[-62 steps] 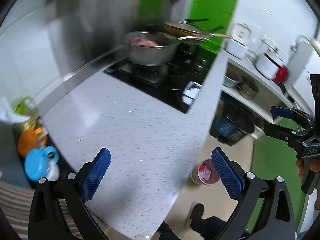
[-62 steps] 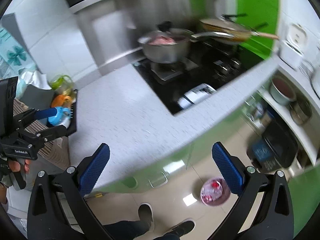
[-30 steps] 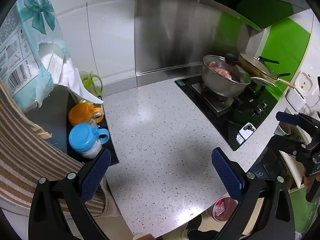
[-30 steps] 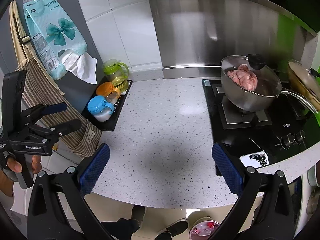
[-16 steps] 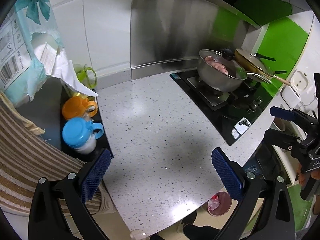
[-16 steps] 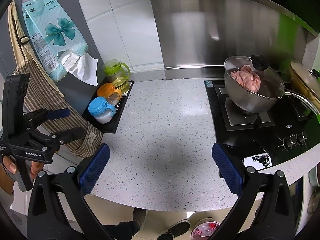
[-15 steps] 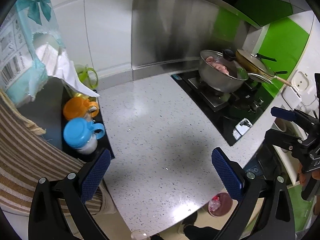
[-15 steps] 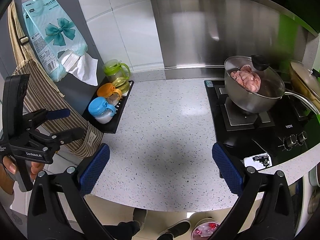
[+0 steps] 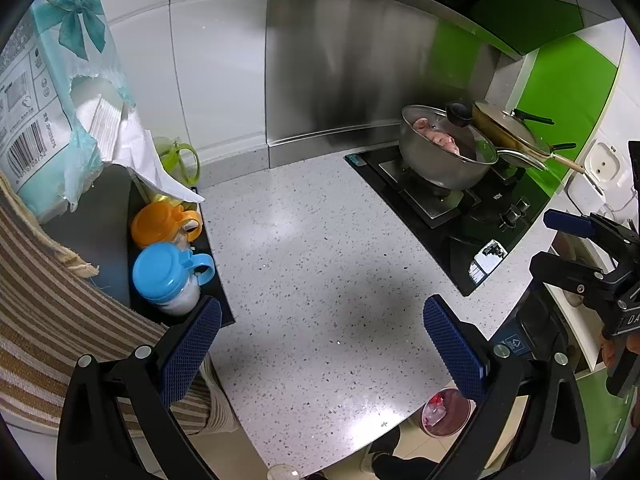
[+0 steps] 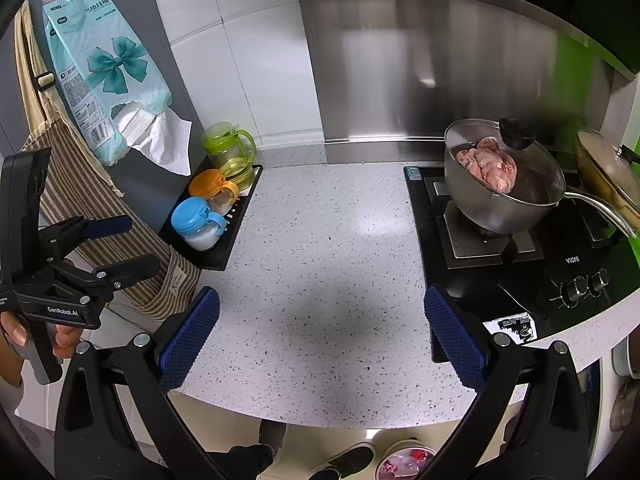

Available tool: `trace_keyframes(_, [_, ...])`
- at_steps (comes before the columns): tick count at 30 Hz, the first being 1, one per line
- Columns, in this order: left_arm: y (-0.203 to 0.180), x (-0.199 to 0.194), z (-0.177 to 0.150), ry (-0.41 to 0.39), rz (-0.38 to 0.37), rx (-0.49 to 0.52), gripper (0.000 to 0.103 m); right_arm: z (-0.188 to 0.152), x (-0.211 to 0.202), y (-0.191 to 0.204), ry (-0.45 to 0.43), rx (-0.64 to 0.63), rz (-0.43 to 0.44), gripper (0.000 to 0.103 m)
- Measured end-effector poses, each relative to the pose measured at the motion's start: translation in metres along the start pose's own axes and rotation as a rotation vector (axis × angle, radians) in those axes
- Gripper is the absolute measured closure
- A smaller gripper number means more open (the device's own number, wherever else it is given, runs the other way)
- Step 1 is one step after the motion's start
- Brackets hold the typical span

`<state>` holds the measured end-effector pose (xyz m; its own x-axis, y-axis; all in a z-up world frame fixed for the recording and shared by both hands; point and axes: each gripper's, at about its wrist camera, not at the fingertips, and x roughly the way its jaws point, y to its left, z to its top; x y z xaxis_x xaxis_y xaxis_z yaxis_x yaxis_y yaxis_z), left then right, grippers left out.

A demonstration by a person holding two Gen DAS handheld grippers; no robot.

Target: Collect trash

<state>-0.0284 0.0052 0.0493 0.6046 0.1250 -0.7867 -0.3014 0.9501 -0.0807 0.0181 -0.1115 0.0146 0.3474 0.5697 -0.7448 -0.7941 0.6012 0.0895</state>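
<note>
My left gripper (image 9: 320,344) is open and empty, held above the white speckled countertop (image 9: 304,248). My right gripper (image 10: 322,338) is open and empty too, over the same countertop (image 10: 332,240). Each gripper also shows in the other's view: the right one at the right edge (image 9: 572,248), the left one at the left edge (image 10: 116,244). A small round bin (image 9: 446,414) with red and white scraps stands on the floor below the counter edge; it also shows in the right wrist view (image 10: 404,466). I see no loose trash on the counter.
A black tray (image 10: 224,256) at the left holds blue (image 10: 196,222), orange and green-lidded jars. A lidded steel pot of raw meat (image 10: 500,184) sits on the black hob (image 10: 560,280), a pan behind it. A tissue pack (image 10: 104,72) and striped cloth (image 10: 80,184) hang at left.
Both views swung up from the floor and hob edge to face the counter squarely about a second ago. Since then they have barely shifted. Both grippers stayed open.
</note>
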Motion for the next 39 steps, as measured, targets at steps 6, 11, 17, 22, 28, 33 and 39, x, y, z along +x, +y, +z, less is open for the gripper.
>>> trace_keyframes(6, [-0.0006,0.0004,0.0013,0.0,-0.003,-0.001,0.006,0.0005,0.0009,0.0008,0.003,-0.011,-0.001,0.003])
trace_keyframes(11, [-0.0009,0.0,0.0026,-0.001,-0.008,-0.001,0.006,0.0016,0.0008,-0.001,0.001,-0.013,-0.005,0.003])
trace_keyframes(17, [-0.0009,0.0001,0.0036,0.002,-0.006,0.0,0.006,0.0022,0.0013,-0.0021,0.001,-0.014,-0.005,0.003])
trace_keyframes(22, [-0.0003,0.0004,0.0039,0.003,-0.005,0.0,0.006,0.0035,0.0023,-0.0036,0.002,-0.02,-0.002,0.003])
trace_keyframes(28, [0.0001,0.0012,0.0042,0.005,-0.008,-0.004,0.006,0.0043,0.0039,-0.004,0.006,-0.024,0.002,0.003])
trace_keyframes(33, [0.0004,0.0031,0.0046,0.007,-0.011,-0.004,0.006,0.0038,0.0051,-0.0037,0.009,-0.029,0.004,0.003])
trace_keyframes(39, [0.0003,0.0038,0.0044,0.009,-0.014,-0.003,0.006,0.0039,0.0054,-0.0041,0.009,-0.028,0.004,0.003])
